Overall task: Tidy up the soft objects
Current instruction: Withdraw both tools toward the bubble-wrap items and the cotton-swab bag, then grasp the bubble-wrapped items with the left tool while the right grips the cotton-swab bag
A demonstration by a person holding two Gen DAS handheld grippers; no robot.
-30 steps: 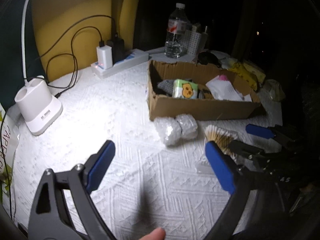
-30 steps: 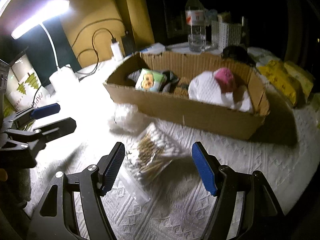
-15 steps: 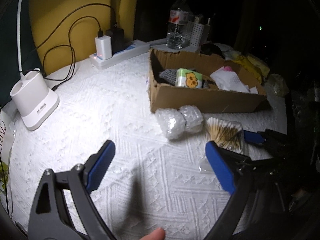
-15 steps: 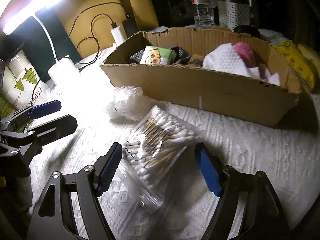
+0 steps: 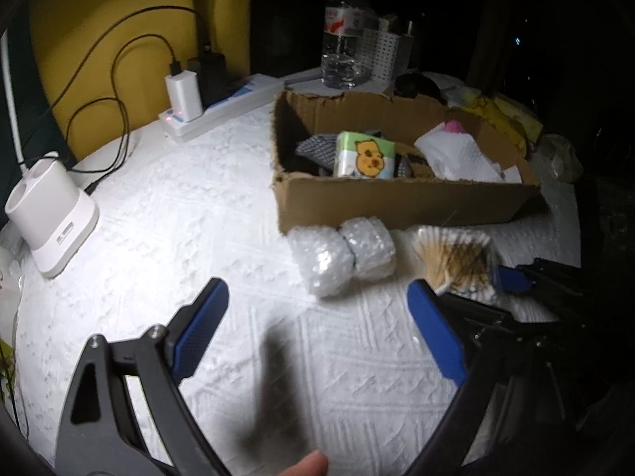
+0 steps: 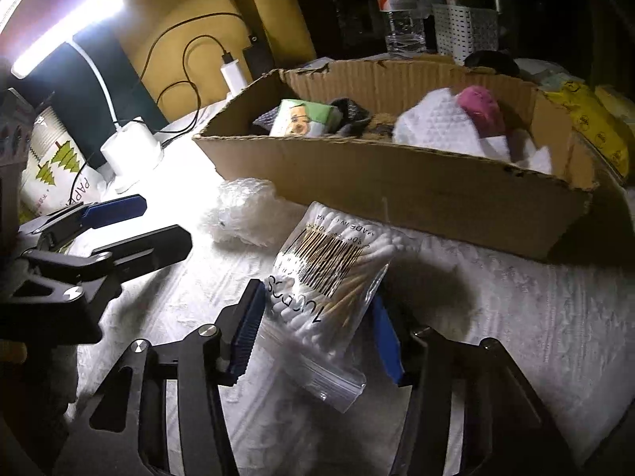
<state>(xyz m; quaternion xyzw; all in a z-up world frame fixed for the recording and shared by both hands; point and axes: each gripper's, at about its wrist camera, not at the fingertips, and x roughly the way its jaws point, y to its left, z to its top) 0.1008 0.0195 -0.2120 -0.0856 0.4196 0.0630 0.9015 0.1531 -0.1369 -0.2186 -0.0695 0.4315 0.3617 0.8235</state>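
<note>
Closing right gripper point(image 6: 313, 329) around swab bag point(image 6: 329, 273), near side of box point(image 6: 397, 190); jaws not yet clenched. Left gripper point(image 5: 317, 325) released, empty, near bubble wrap point(image 5: 341, 254). Next: firm grip, lift over box wall.

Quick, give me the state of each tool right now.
Left tool: open, nothing between its jaws.
Right tool: jaws closing around the bag of cotton swabs, which sits between the blue pads; a firm grip cannot be told yet.
</note>
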